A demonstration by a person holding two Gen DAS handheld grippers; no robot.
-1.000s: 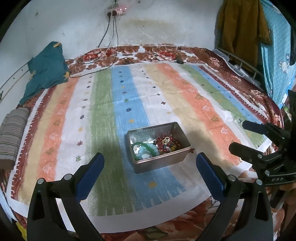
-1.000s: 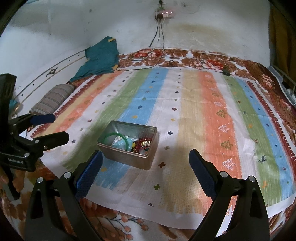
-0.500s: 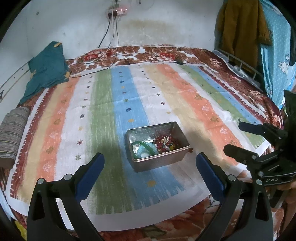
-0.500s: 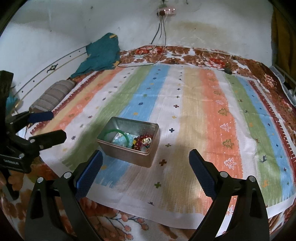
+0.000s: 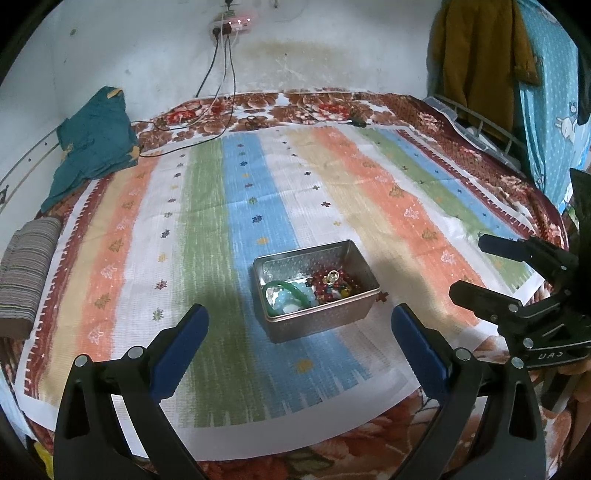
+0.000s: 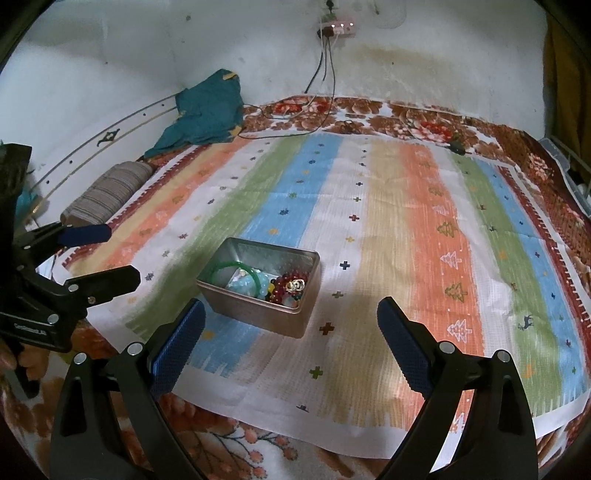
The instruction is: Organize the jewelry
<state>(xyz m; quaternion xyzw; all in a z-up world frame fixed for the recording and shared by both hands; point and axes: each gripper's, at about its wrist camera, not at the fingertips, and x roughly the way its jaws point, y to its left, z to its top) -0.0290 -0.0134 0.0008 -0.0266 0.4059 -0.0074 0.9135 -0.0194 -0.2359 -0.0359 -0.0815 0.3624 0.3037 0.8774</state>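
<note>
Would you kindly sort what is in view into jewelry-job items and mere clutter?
Job: metal tin, green bangle, red bead string, pale blue beads.
Lying about: teal garment, striped roll, power strip.

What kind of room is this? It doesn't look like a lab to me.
Most likely a bedroom in someone's home. A striped cloth is spread over a floral blanket on what looks like a bed, clothes hang by the wall, and a tin of jewelry sits on the cloth.
</note>
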